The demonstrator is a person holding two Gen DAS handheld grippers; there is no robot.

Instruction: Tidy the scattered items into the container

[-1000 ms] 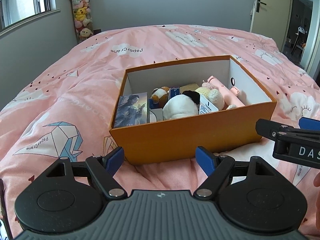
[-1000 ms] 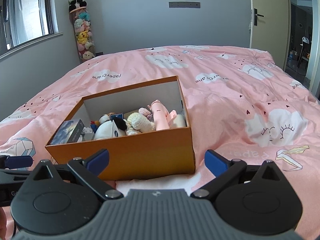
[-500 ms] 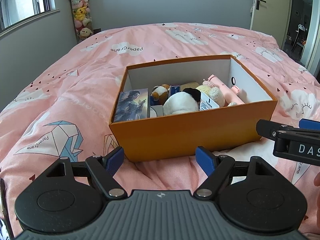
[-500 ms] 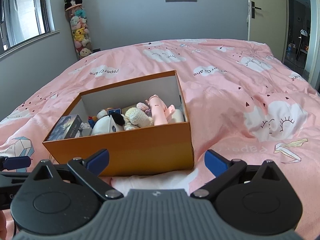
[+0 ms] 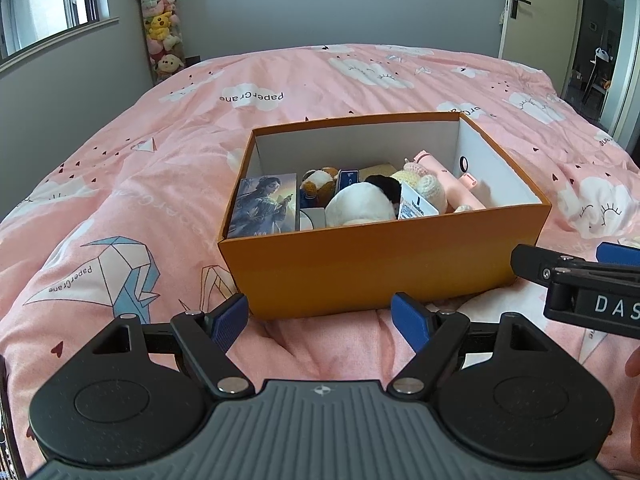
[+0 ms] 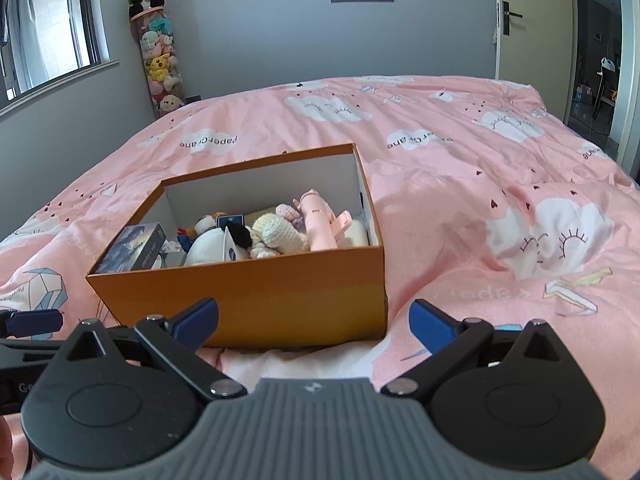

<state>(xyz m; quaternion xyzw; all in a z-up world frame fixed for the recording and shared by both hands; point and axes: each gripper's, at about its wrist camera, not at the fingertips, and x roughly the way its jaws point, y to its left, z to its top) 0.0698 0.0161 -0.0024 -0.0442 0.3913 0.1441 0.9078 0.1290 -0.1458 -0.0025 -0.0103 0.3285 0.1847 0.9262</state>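
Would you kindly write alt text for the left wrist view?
An open orange box sits on a pink bedspread, holding plush toys, a picture card box and a pink bottle. The left gripper hangs open and empty before it; the right gripper enters from the right.

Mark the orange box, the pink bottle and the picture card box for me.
orange box [image 5: 384,256]: left wrist view, near outer wall.
pink bottle [image 6: 318,220]: right wrist view, middle of its body.
picture card box [image 5: 266,204]: left wrist view, printed top face.
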